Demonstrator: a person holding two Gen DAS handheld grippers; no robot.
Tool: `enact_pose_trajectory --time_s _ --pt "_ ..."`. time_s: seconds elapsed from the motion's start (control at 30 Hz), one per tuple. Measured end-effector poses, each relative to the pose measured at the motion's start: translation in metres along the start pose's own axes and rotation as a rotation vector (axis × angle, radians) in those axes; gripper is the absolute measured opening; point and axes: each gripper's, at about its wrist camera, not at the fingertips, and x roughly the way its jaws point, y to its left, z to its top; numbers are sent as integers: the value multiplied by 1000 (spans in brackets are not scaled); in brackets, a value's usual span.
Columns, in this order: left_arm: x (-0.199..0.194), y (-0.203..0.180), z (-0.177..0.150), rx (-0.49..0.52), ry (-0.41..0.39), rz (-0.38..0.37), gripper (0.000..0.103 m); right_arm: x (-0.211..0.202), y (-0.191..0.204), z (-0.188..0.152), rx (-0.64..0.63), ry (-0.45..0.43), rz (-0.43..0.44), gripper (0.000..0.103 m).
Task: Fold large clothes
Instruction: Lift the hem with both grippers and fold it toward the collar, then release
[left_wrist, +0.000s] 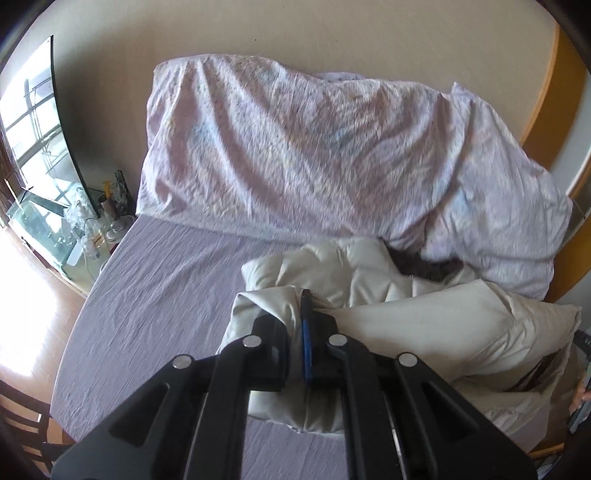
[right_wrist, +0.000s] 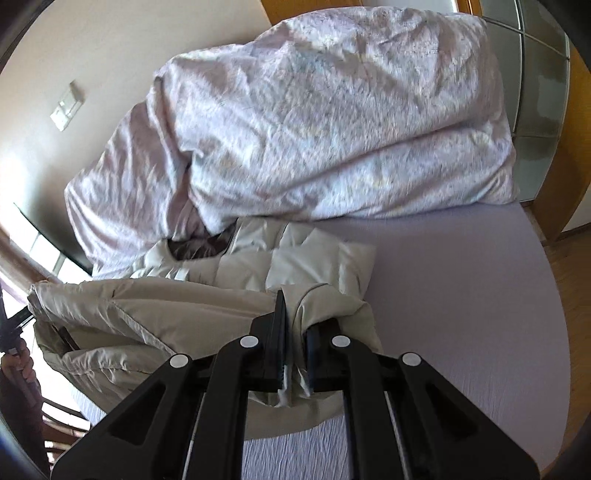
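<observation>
Black linkage arms fill the bottom of both wrist views, and each gripper has cream fabric pinched between its fingers. On the left gripper, the jaws are clamped together on a bunched fold of the cream padded jacket; one blue-edged finger stands out against the cloth, which wraps around both sides of the fingers and hangs below them. Ahead of this gripper and to its right, the rest of the jacket lies in a loose heap on the bed, with a dark lining showing at its far edge. To the gripper's left the lilac sheet is bare and creased.

At the right gripper, the jaws are likewise closed on a seamed edge of the jacket, with a strip of fabric running down between the fingers. Most of the garment spreads to this gripper's left, its quilted panels visible just ahead. To the right lies smooth lilac sheet.

Beyond the jacket in both views, a large rumpled pale-pink duvet is heaped against the wall. Far left of the left gripper stands a glass tank.
</observation>
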Motion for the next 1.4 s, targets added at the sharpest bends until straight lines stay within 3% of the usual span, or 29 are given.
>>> enact_pose_trajectory --time_s 0.3,0.7,1.03,1.13,1.23,1.27,1.3,1.37,1.4 --pt "47 -1 43 -41 28 6 7 43 -13 34 105 -8 -36 9" --pt "145 18 43 -139 168 64 12 134 -22 55 202 89 -108 9" --pt "201 13 53 -167 242 83 16 184 -40 67 293 159 -94 14" --pt "213 11 59 -189 264 79 24 191 -53 73 383 184 -56 19" --pt "212 14 67 -223 268 45 37 181 -75 77 553 174 68 35" --pt "211 15 70 -231 262 34 47 173 -82 79 591 155 102 37" --pt "205 15 74 -235 238 24 60 166 -84 81 596 142 110 42" --pt "195 12 82 -215 191 52 73 148 -83 87 565 102 102 52" --pt "190 10 85 -201 174 56 74 138 -79 90 536 78 87 56"
